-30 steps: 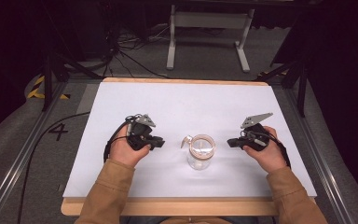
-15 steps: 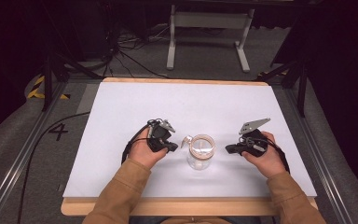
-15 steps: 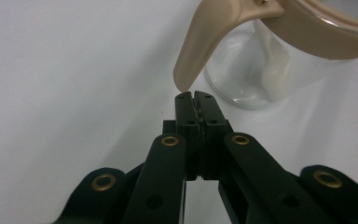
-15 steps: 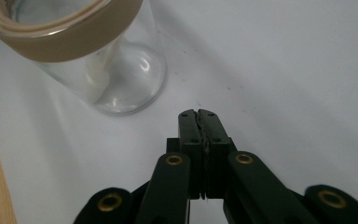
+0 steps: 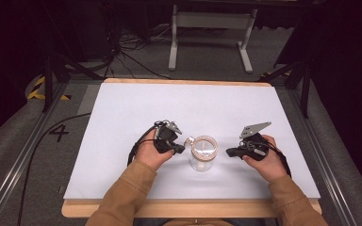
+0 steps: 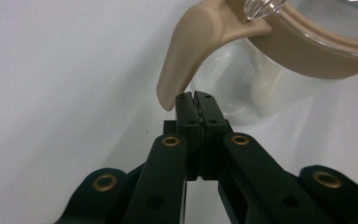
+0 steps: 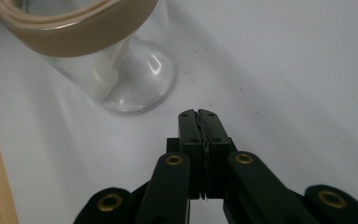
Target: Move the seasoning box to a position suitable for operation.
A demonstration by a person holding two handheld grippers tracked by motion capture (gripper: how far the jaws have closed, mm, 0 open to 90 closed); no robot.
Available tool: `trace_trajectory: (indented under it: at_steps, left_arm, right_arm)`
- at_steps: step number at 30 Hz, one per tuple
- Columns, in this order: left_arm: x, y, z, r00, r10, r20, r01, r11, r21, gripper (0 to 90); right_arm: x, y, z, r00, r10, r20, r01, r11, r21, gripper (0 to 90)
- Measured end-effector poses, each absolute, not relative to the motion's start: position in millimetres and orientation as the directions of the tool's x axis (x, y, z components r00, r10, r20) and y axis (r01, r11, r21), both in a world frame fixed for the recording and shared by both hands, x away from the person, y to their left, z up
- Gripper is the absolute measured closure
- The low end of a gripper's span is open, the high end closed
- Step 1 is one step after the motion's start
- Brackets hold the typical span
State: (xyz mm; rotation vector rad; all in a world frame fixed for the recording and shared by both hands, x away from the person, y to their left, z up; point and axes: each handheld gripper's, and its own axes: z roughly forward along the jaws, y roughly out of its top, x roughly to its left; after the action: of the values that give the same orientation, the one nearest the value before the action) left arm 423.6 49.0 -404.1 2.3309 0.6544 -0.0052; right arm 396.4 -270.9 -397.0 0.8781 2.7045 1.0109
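The glass jar (image 5: pixel 202 153) with its tan lid stands near the white mat's (image 5: pixel 122 117) six o'clock edge, the left gripper (image 5: pixel 180 149) pressed together, seemingly touching the lid's tab at nine o'clock, while the right gripper (image 5: pixel 230 152), also pressed together, waits near at three o'clock.

Even light from above falls on the white tabletop (image 5: pixel 136 113), which reads bright, while the floor and room around it sink into near black. Shadows under the hands are faint and soft. The jar (image 5: pixel 202 153) carries small glints on its glass. In the gripper views its rim is close and blurred, and the high view looks soft and grainy.
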Motion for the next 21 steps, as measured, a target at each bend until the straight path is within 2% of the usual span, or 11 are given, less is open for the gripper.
trace_trajectory:
  at_steps: [16,21]
  left_arm:
    - [439,35,-405,0.869,0.464,-0.171,0.445,-0.581,0.682,90.0]
    - [437,38,-403,0.870,0.466,-0.164,0.446,-0.598,0.666,90.0]
  right_arm:
    - [382,-270,-398,-0.824,0.563,0.061,0.459,0.602,0.653,90.0]
    - [381,-265,-399,-0.824,0.564,0.062,0.458,0.597,0.659,90.0]
